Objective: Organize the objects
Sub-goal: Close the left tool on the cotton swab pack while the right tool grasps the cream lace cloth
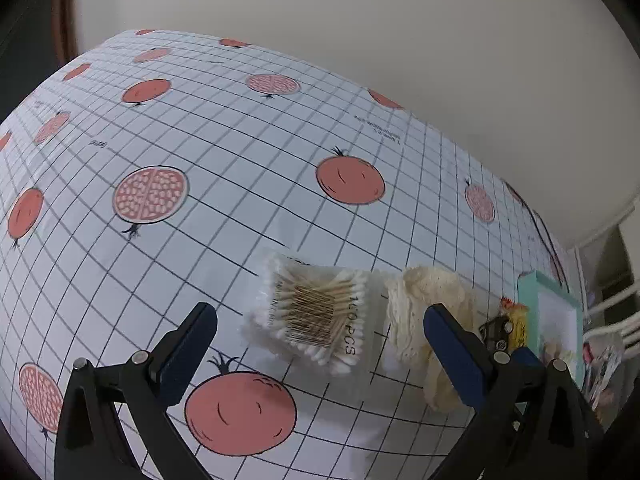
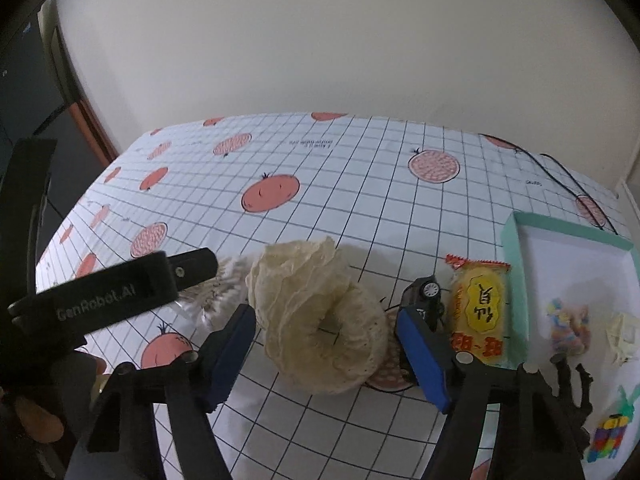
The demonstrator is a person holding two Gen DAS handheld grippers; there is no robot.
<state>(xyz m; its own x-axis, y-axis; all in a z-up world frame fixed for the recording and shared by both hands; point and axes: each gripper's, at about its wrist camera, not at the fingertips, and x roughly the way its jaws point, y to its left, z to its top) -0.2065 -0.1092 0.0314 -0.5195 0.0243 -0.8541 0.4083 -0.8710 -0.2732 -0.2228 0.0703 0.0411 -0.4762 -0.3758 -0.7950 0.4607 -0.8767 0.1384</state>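
A clear bag of cotton swabs lies on the pomegranate-print tablecloth, just ahead of my open left gripper and between its fingers. A cream lace scrunchie lies right of the bag; it shows beside the left gripper's right finger as the scrunchie. My right gripper hovers open around the scrunchie, apart from it. A black toy car and a yellow snack pack lie right of the scrunchie, next to a mint-rimmed white tray.
The tray holds a small candy packet, a cream item, a black figure and a colourful toy. A black cable runs across the far right of the cloth. The left gripper's body reaches in from the left.
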